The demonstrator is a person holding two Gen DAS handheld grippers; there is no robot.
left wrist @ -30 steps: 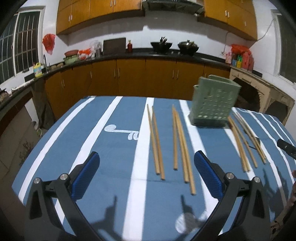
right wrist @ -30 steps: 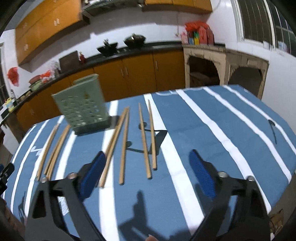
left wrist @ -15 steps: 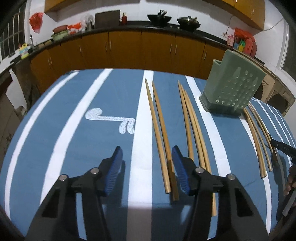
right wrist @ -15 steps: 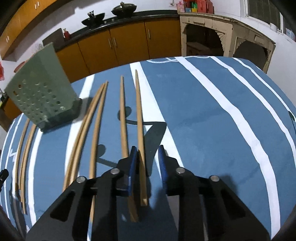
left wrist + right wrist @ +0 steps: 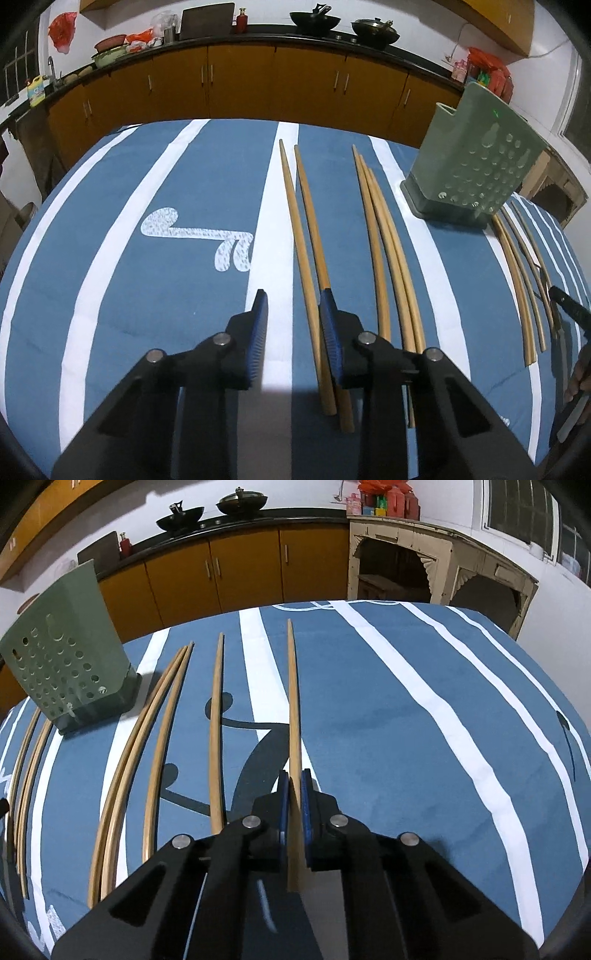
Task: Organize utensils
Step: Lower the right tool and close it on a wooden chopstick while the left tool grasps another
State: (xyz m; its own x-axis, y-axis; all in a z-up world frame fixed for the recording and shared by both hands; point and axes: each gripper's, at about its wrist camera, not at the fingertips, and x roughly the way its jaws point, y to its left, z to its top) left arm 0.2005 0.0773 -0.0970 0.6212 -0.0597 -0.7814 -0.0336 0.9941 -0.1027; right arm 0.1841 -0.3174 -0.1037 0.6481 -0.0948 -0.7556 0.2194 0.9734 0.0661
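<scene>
Ten wooden chopsticks [image 5: 217, 701], one green holder [image 5: 62, 664].

My right tool [image 5: 291, 805] is clamped on one wooden chopstick [image 5: 293, 701], its blue pads [image 5: 305, 805] pressing both sides. Beside it on the left a single chopstick [image 5: 215, 731] lies on the blue striped worktop [image 5: 406, 720], then more chopsticks [image 5: 147, 746], and the green perforated holder [image 5: 66, 661] stands upright far left.

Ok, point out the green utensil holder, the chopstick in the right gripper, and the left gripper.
Green utensil holder [image 5: 476, 173], left wrist view, on its perforated front wall.
Clamped chopstick [image 5: 293, 709], right wrist view, mid-shaft ahead of the pads.
Left gripper [image 5: 293, 299], left wrist view, between its closing fingertips.
</scene>
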